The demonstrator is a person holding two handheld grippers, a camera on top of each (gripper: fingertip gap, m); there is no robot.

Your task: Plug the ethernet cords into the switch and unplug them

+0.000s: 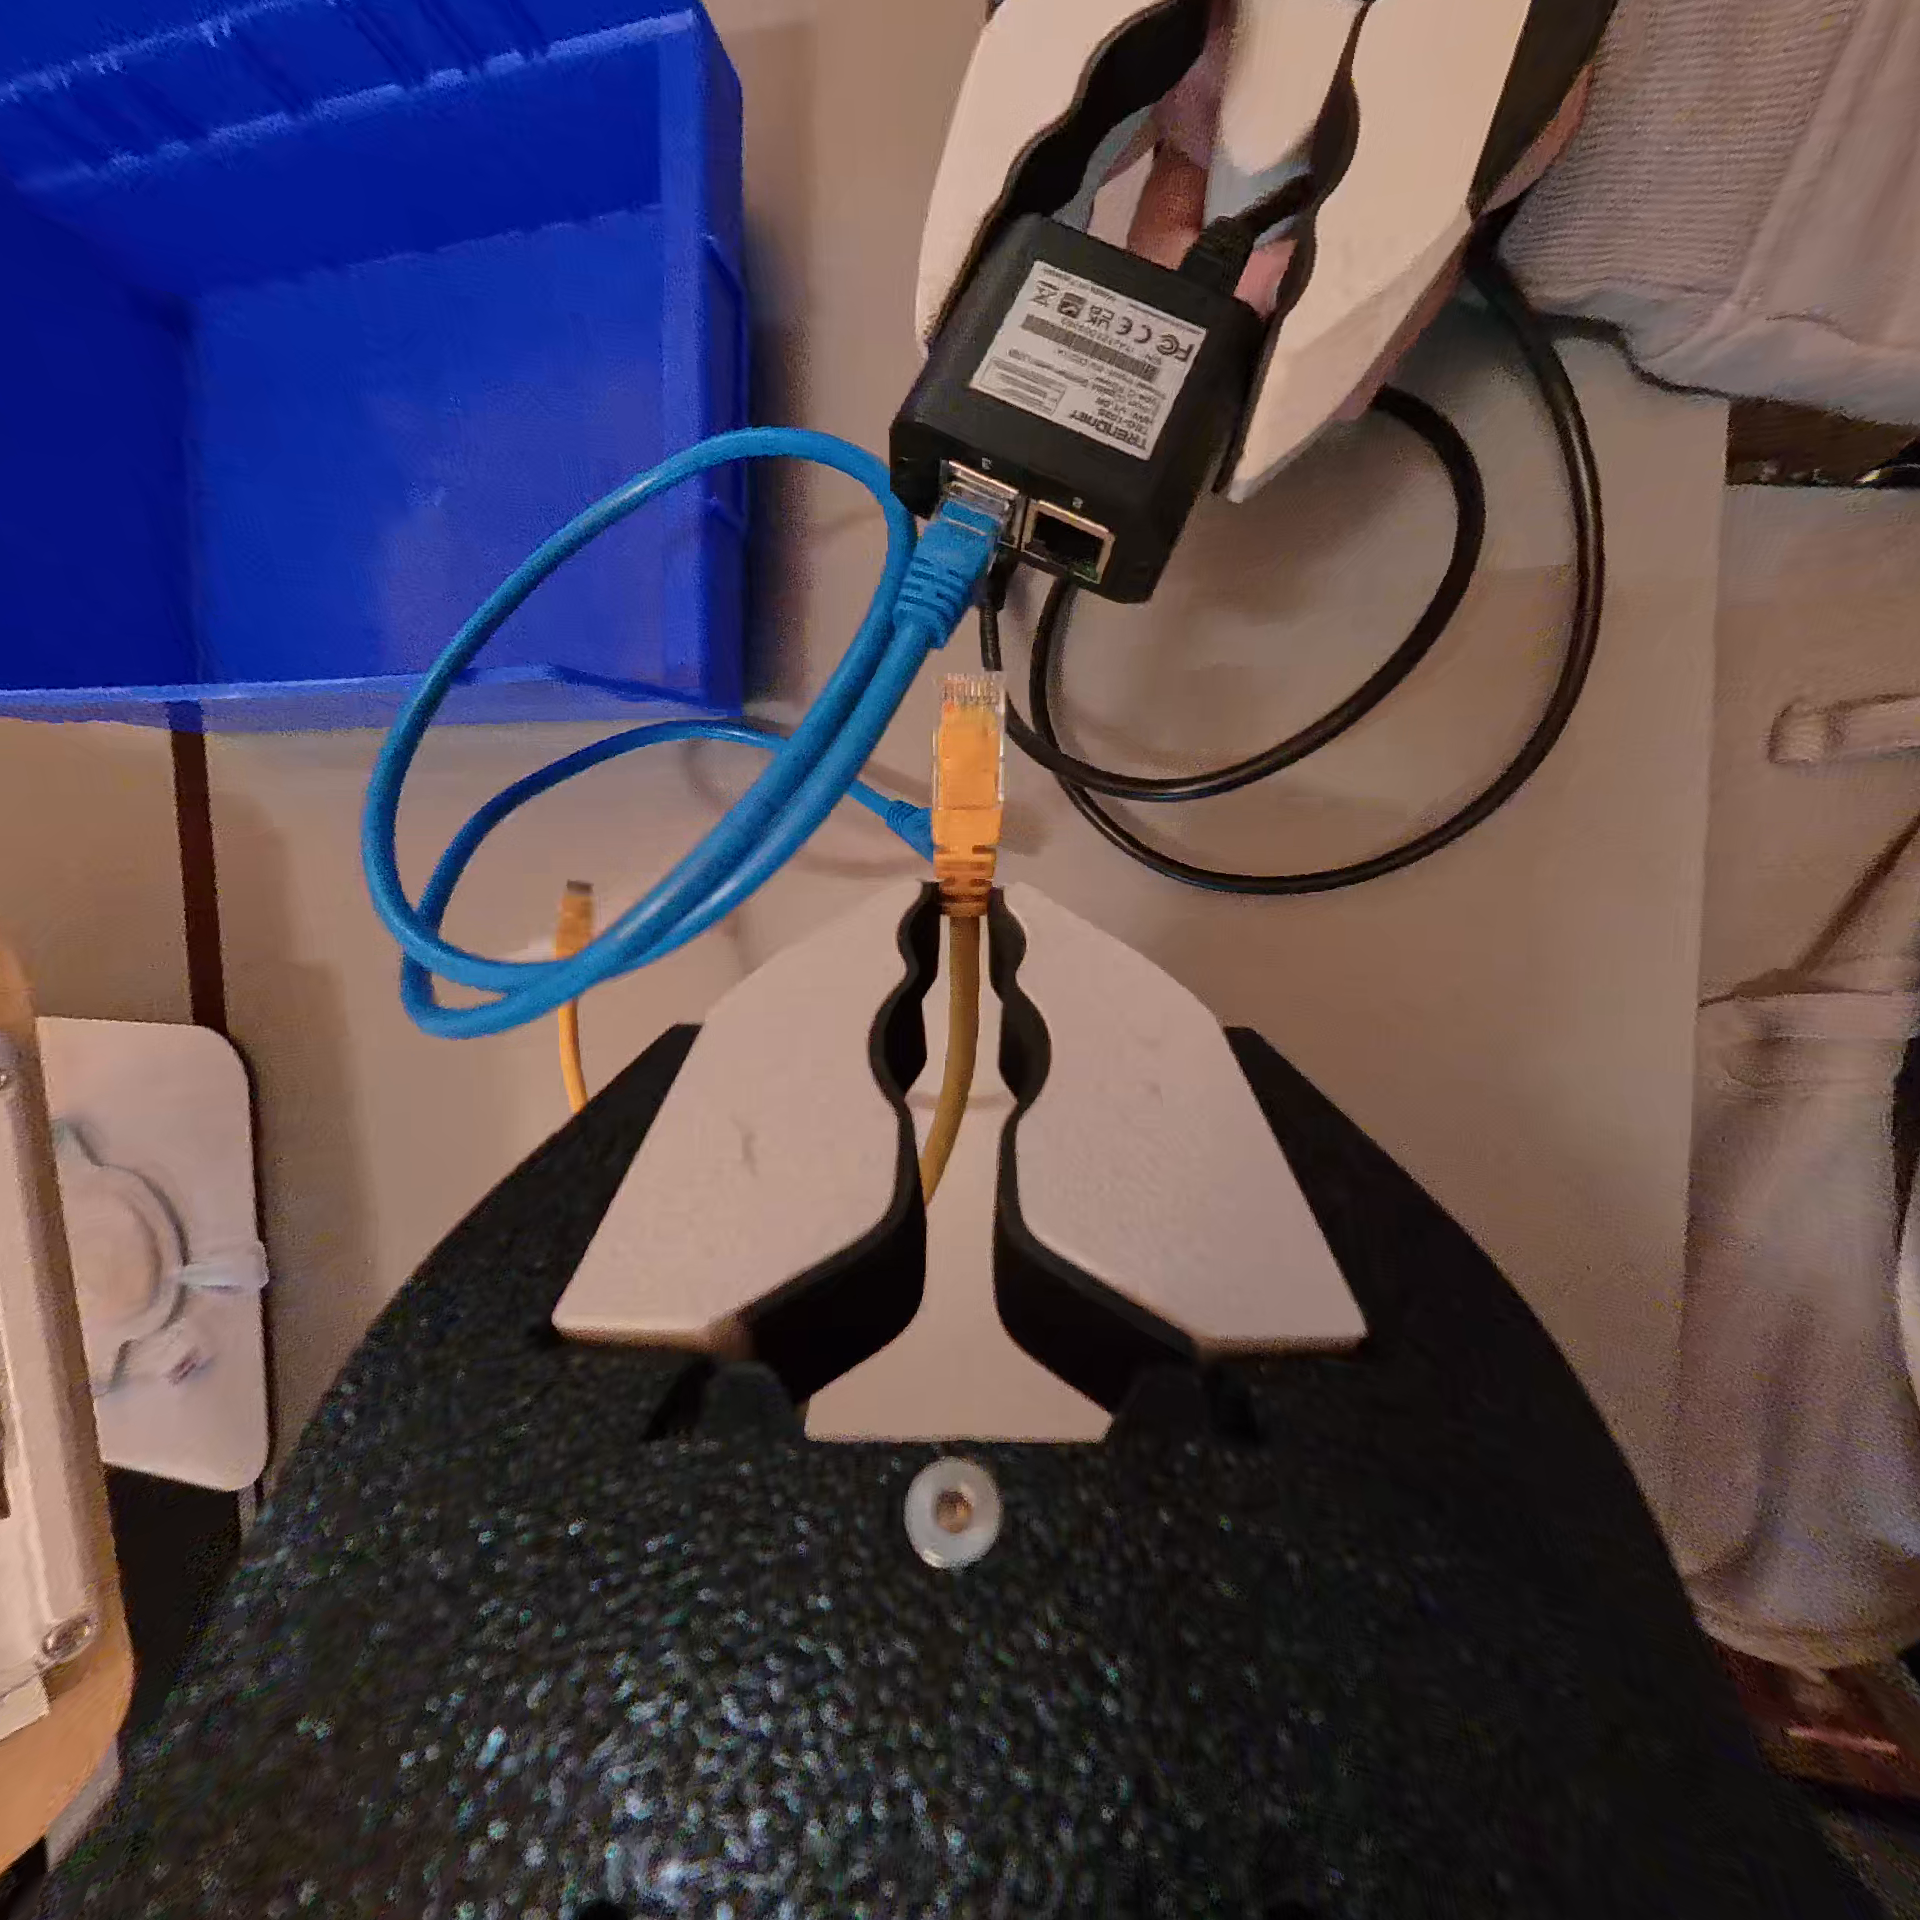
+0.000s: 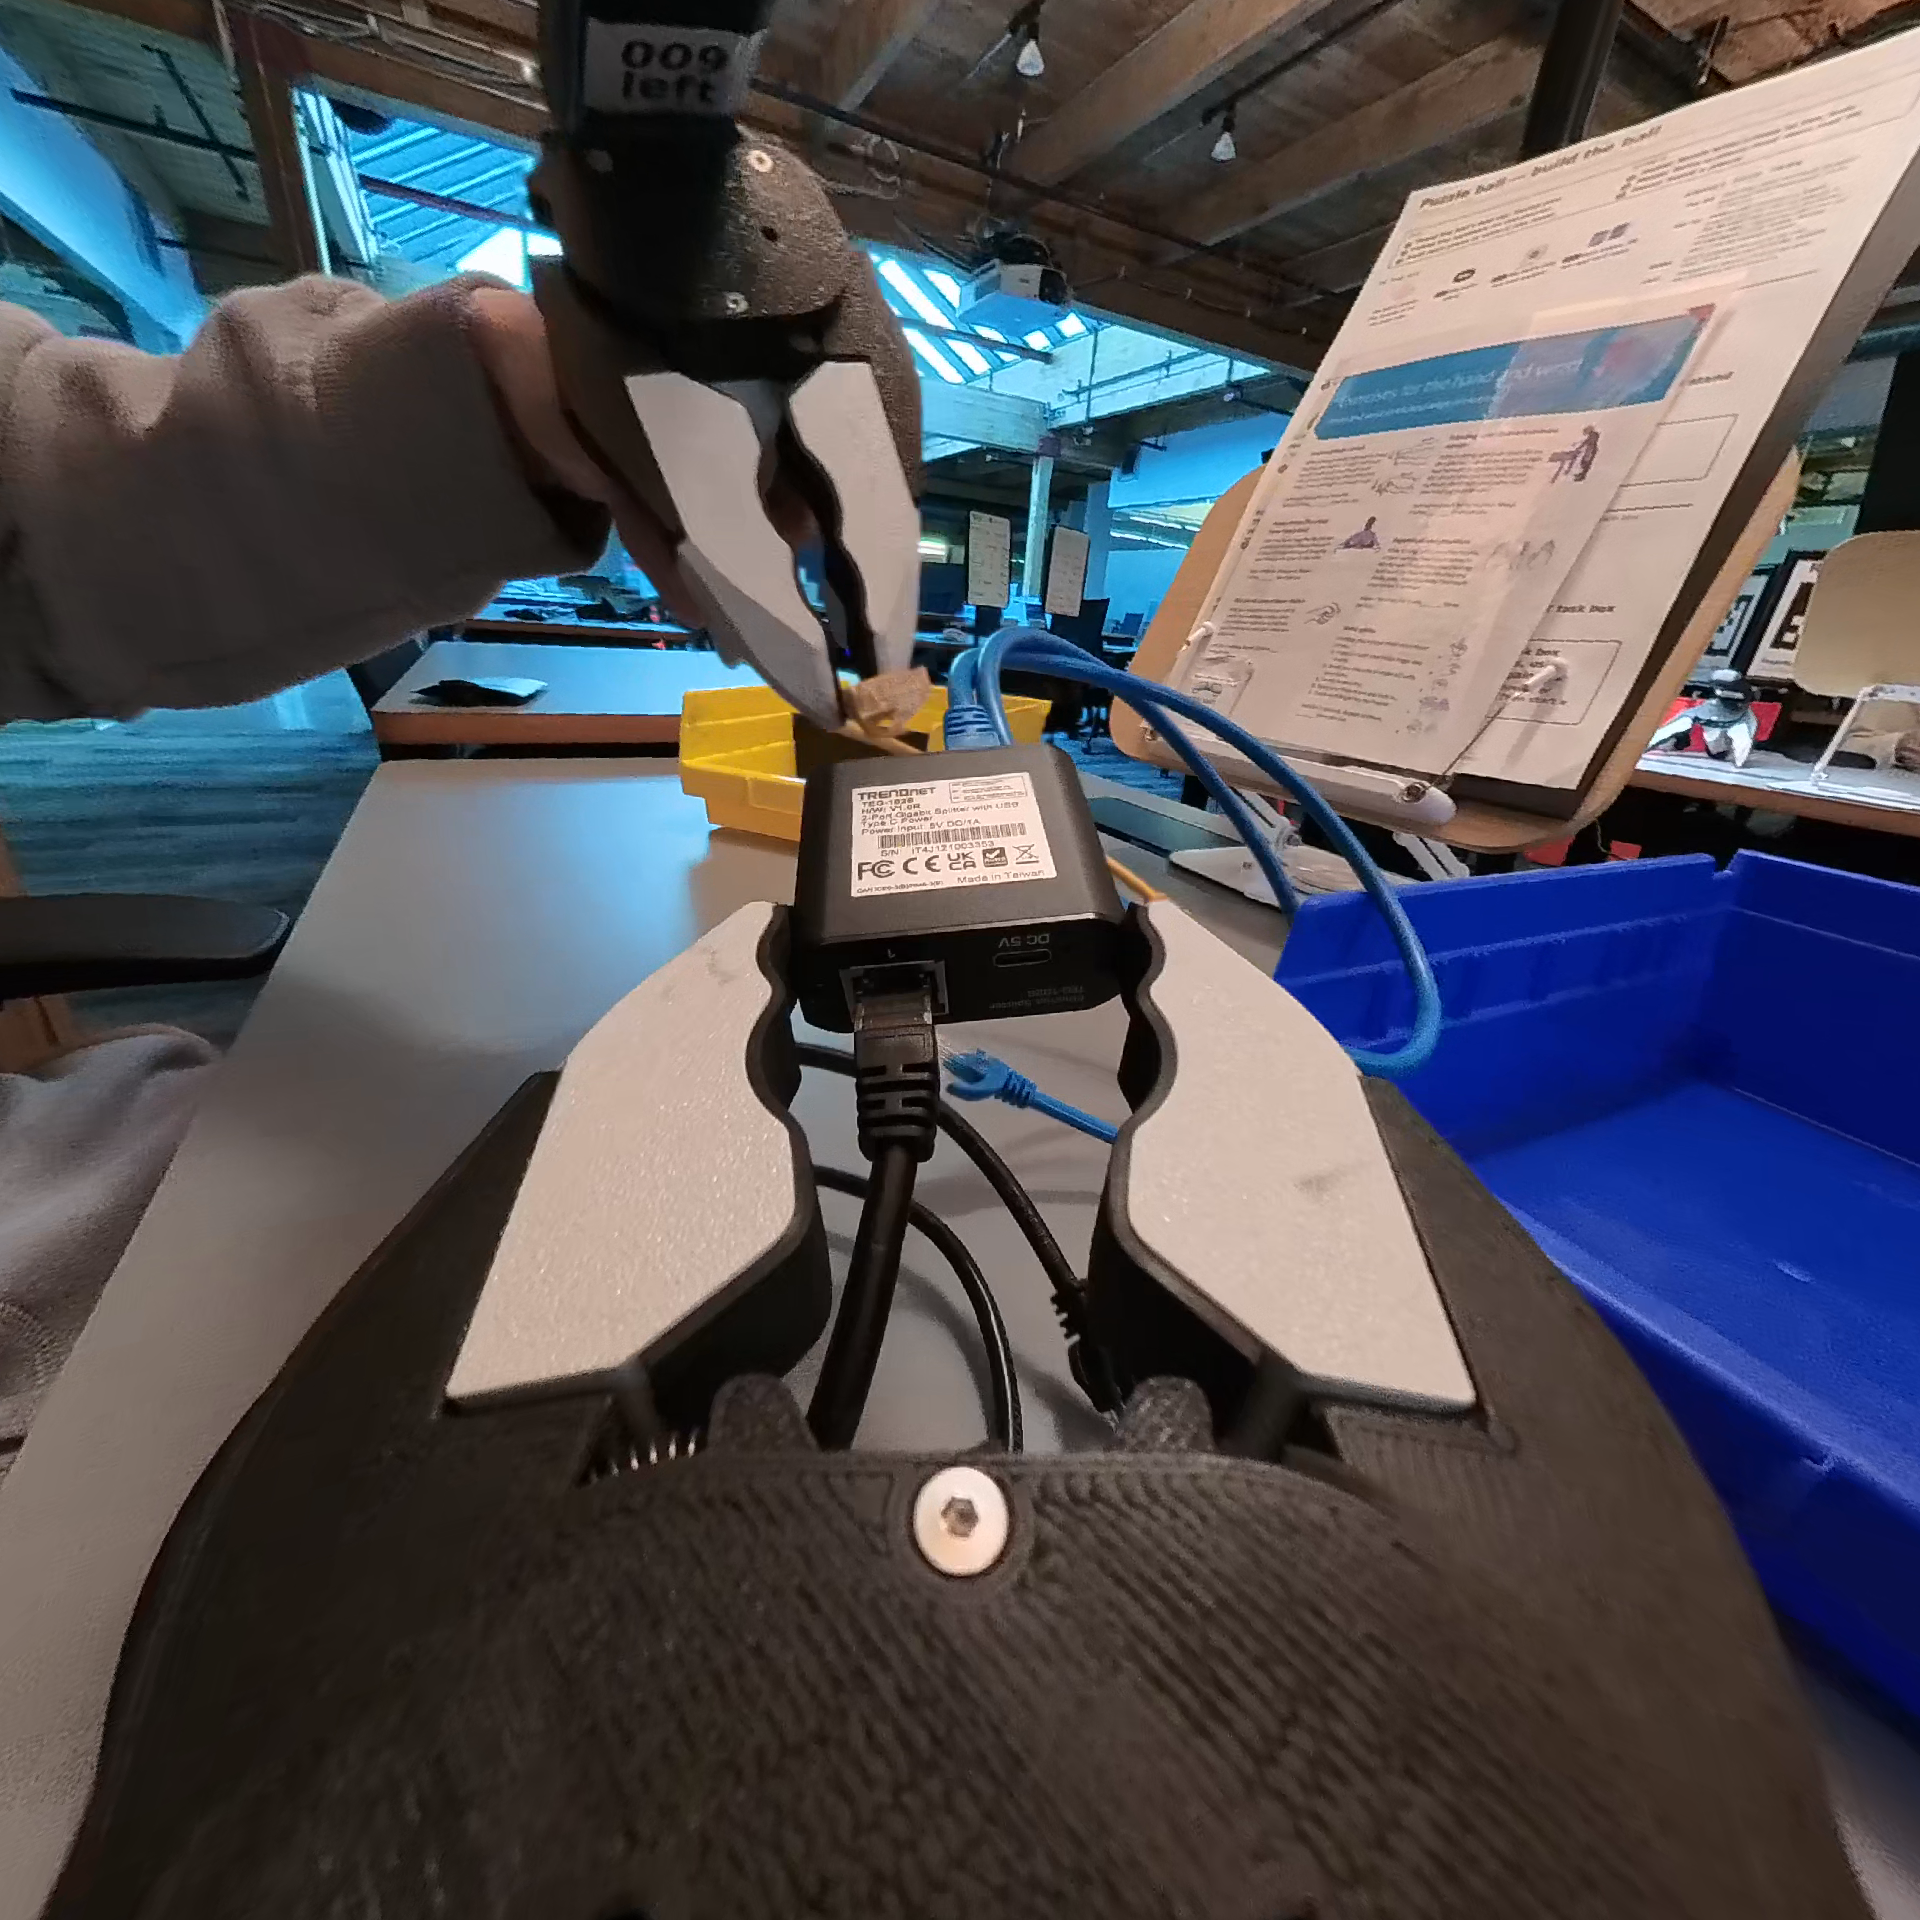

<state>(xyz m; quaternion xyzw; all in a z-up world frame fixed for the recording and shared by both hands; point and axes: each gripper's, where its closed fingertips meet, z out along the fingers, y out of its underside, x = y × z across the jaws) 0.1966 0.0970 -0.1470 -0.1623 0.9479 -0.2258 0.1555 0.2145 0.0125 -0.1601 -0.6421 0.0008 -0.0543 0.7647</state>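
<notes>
My left gripper (image 1: 964, 891) is shut on the orange ethernet cord (image 1: 968, 774) just behind its plug, which points up at the switch's empty port (image 1: 1068, 535), a short gap away. The black switch (image 1: 1081, 416) is held above the table by my right gripper (image 2: 956, 925), shut on its sides (image 2: 951, 883). A blue ethernet cord (image 1: 940, 566) is plugged into the port beside the empty one and loops down to the left. A black cord (image 2: 894, 1049) is plugged into the switch's near end in the right wrist view. The left gripper (image 2: 857, 707) also shows there above the switch.
A blue bin (image 1: 343, 364) stands left of the switch, at the right (image 2: 1714, 1195) in the right wrist view. A yellow bin (image 2: 743, 753) sits behind the switch. A tilted board with printed sheets (image 2: 1507, 499) stands at the right. A person's sleeve (image 2: 260, 488) is at the left. The tips of one gripper are about 10 cm away from the tips of the other.
</notes>
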